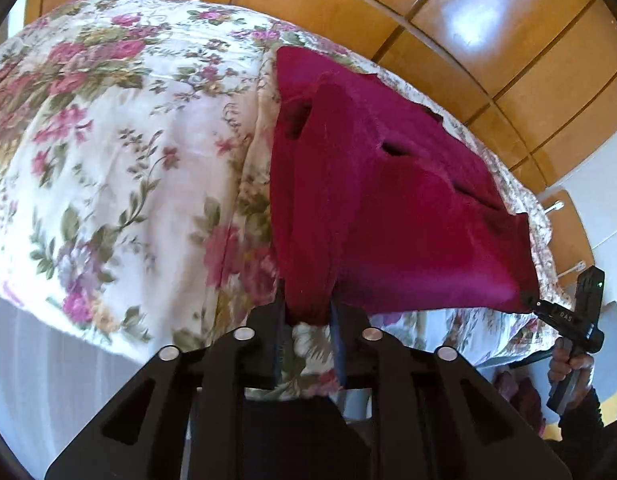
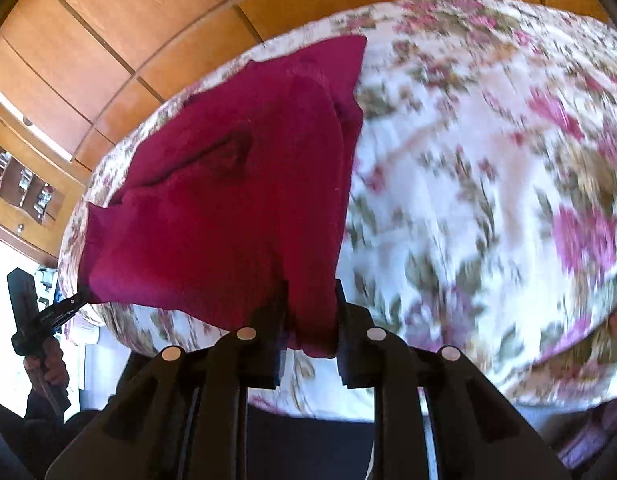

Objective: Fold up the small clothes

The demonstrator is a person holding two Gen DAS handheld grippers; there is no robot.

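1. Left tool [image 1: 308, 316], bottom centre of the left wrist view: jaws drawn nearly together, clamped on a bunched near corner of the crimson garment [image 1: 372, 200].
2. Right tool [image 2: 310, 320], bottom centre of the right wrist view: jaws likewise almost closed, pinching the other near corner of the same garment [image 2: 228, 208].
3. Each tool also appears in the other's view: the right tool [image 1: 528, 300] at the lower right edge, the left tool [image 2: 82, 294] at the lower left edge, each gripped by a hand [image 1: 568, 364].
4. The garment's near edge is lifted and stretched between the two tools; its far part lies on the bed's floral bedspread [image 1: 108, 140].
5. Wooden cabinet panels [image 1: 488, 40] fill the upper frame.
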